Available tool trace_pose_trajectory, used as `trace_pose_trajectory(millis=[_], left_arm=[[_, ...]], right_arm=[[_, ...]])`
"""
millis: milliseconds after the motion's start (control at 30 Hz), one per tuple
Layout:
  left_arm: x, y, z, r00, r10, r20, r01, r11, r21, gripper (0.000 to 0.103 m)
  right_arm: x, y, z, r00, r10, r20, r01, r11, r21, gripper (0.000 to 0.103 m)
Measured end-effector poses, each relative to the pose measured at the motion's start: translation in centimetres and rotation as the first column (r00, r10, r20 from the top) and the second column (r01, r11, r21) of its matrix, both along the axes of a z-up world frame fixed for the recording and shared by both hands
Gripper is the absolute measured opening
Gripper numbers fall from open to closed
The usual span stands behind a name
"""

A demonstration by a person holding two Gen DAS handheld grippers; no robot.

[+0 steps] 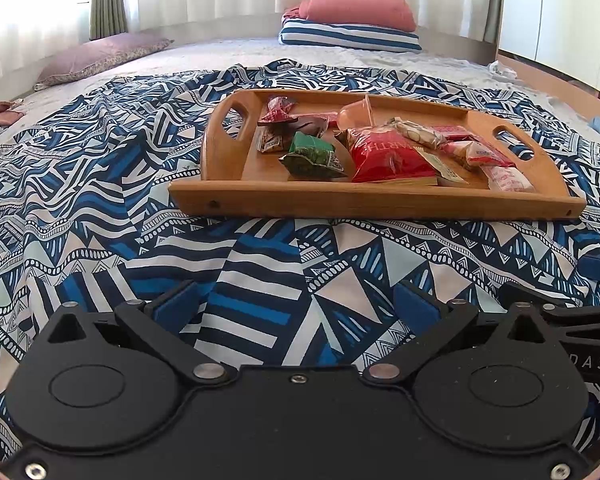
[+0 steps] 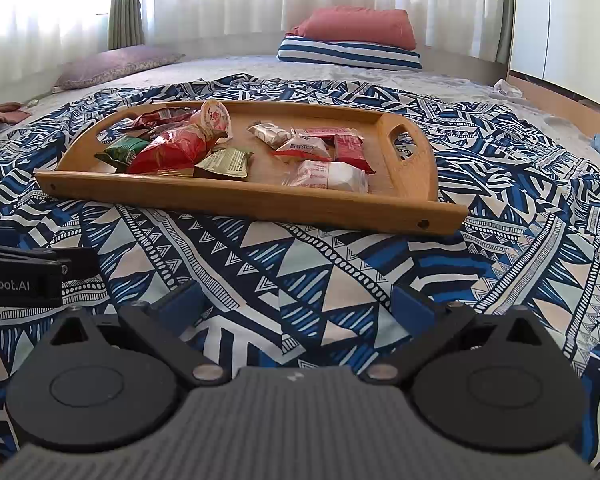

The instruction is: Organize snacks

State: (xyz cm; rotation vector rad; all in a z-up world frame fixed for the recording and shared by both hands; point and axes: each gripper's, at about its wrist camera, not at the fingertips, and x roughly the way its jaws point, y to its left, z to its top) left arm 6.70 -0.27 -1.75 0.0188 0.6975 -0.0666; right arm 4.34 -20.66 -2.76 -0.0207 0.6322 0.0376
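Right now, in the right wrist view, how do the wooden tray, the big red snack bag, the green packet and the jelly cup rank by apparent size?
1. wooden tray
2. big red snack bag
3. green packet and jelly cup: look alike, and the cup sits farther back, so unranked.

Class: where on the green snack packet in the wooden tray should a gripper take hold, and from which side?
Grip the green snack packet by its crimped near end, coming from above the wooden tray's near rail. It lies flat with the big red bag close on its right, so probably only the top and near end are open.
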Motion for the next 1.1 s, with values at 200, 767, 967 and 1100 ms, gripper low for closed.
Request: trace_pose_trajectory(millis=[200, 767, 967, 1100], left_arm=[[0.15, 0.01, 0.04, 1.0, -0.001, -0.008, 0.001, 1.0, 0.003, 0.103], [0.28, 0.01, 0.03, 1.0, 0.0, -0.013, 0.0, 1.0, -0.001, 0.103], [0.28, -0.06, -0.03, 1.0, 0.002, -0.015, -0.002, 1.0, 0.008, 0.103], [0.31, -0.1, -0.03, 1.0, 0.002, -0.016, -0.001, 1.0, 0.009, 0.103]], right_arm=[[0.0, 0.01, 0.02, 1.0, 0.0, 0.0, 0.0, 1.0, 0.0, 0.103], [0.03, 0.0, 0.06, 1.0, 0.002, -0.006, -0.002, 1.0, -0.003, 0.103], [0.04, 0.01, 0.05, 1.0, 0.002, -0.006, -0.002, 1.0, -0.003, 0.103], [0.04, 0.04, 0.05, 1.0, 0.002, -0.006, -0.002, 1.0, -0.003, 0.103]])
